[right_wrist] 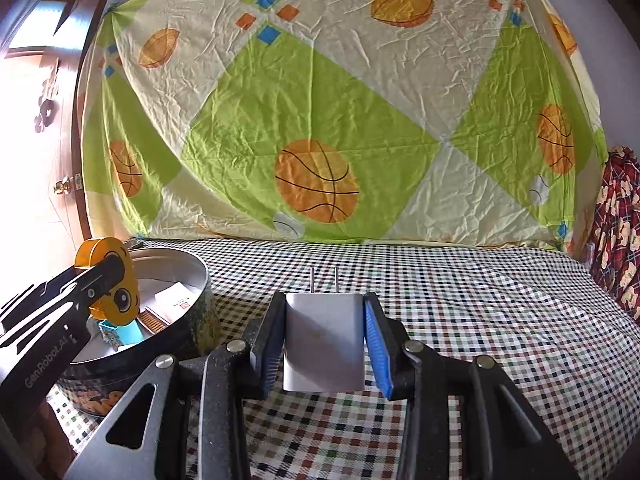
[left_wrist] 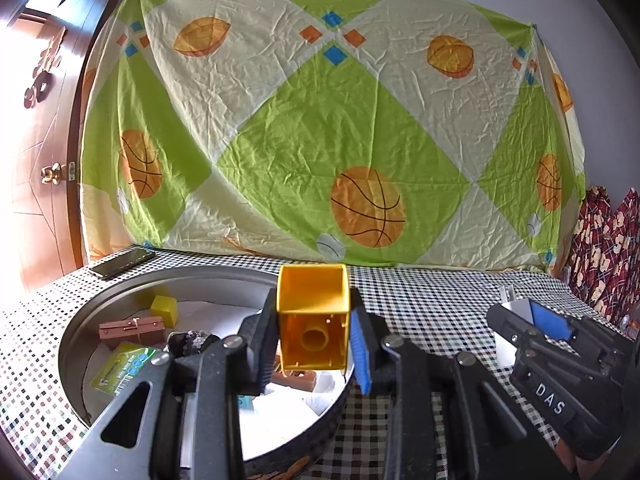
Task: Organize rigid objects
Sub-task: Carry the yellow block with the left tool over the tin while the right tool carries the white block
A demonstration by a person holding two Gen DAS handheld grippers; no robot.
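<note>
Two grippers each carried one thing, and the round tin looked like the place for both.

In the left wrist view, the left gripper (left_wrist: 313, 344) was clenched on a yellow toy (left_wrist: 313, 312) at centre frame, its blue pads pressed to both sides, the toy held above the near right part of the tin (left_wrist: 80, 320). Inside the tin, at lower left, lay a yellow block (left_wrist: 164, 310), a brown chest (left_wrist: 132, 330) and a green card (left_wrist: 120, 372) (print too small to read). To do the drop well, I judged the toy should be carried further left over a bare patch of the tin's floor, lowered close, then let go, so it would not knock the rim or land on the chest. At right, the right gripper (left_wrist: 536, 320) showed "DAS" on its side. A phone (left_wrist: 122, 262) lay on the checked cloth (left_wrist: 420, 300) at upper left of the tin.

In the right wrist view, the right gripper (right_wrist: 324, 344) grasped a white charger (right_wrist: 324, 344) at centre, prongs pointing away, well to the right of the tin (right_wrist: 200, 280) and over the cloth (right_wrist: 480, 320). It should wait its turn, I judged, so the two grippers would not crowd the tin. At lower left, the left gripper (right_wrist: 100, 284) bore "GenRobot.AI". The tin's wall showed orange lettering, cut off and unreadable.
</note>
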